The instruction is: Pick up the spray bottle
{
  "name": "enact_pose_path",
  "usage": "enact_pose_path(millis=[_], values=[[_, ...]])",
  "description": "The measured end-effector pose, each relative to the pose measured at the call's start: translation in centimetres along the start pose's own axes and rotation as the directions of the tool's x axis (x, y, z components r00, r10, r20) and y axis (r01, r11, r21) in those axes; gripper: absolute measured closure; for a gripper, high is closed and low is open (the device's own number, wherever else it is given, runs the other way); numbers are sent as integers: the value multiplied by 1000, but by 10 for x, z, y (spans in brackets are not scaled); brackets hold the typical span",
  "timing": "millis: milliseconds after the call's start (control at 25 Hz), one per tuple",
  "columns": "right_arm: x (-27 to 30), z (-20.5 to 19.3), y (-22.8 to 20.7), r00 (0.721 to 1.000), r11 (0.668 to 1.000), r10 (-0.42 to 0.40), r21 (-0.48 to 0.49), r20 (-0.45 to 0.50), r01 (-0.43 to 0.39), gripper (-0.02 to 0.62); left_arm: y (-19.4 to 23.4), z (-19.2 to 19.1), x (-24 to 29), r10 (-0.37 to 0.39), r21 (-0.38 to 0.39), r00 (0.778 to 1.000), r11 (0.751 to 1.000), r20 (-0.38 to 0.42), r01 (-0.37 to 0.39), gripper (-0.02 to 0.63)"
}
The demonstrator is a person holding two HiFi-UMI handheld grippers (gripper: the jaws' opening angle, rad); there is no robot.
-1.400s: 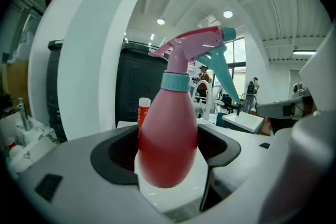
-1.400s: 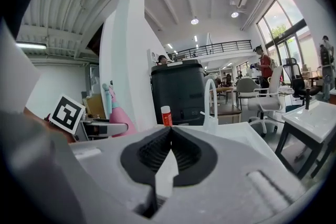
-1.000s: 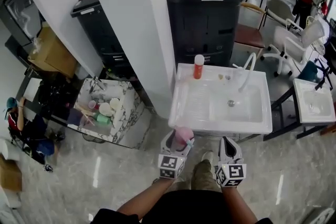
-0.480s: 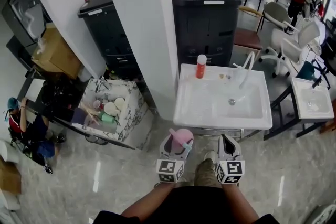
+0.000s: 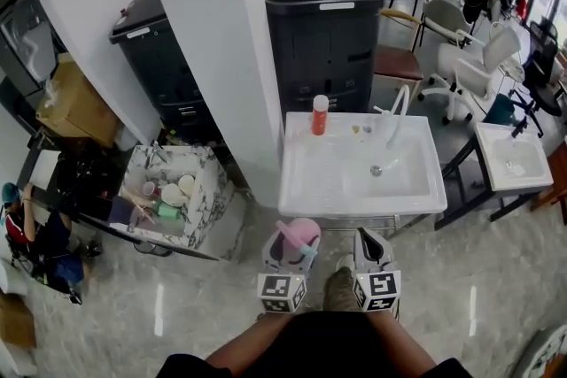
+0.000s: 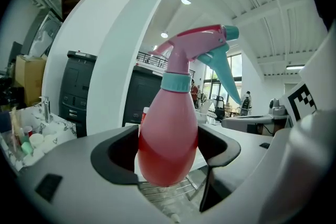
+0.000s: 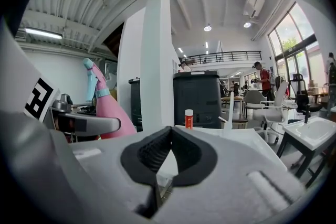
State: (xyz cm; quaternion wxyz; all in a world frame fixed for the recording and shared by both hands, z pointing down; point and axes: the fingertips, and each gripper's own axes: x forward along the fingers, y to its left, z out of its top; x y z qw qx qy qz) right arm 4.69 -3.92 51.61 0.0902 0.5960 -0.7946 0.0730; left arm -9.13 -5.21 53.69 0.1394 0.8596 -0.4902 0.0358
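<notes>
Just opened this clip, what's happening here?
A person stands at a white sink, a gripper in each hand. The left gripper has its fingers shut on a pink spray bottle, held upright in front of the sink. The right gripper is shut and empty beside it.

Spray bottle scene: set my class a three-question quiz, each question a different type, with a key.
1. True or false: the right gripper holds the spray bottle.
2. The orange bottle stands on: A the white sink; B the floor; C the black bin.
3. Fill in: the right gripper's jaws are ___, with nothing between them.
Key: 1 false, the left gripper holds it; 2 A; 3 shut.
</notes>
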Motion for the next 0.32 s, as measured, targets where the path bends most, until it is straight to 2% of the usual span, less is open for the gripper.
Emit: enact_pose_path(millis=[320], values=[[5,8,-8,998,997,-59,42,6,59,598,3,-9,5,-31,3,998,1000,-46,31,261]])
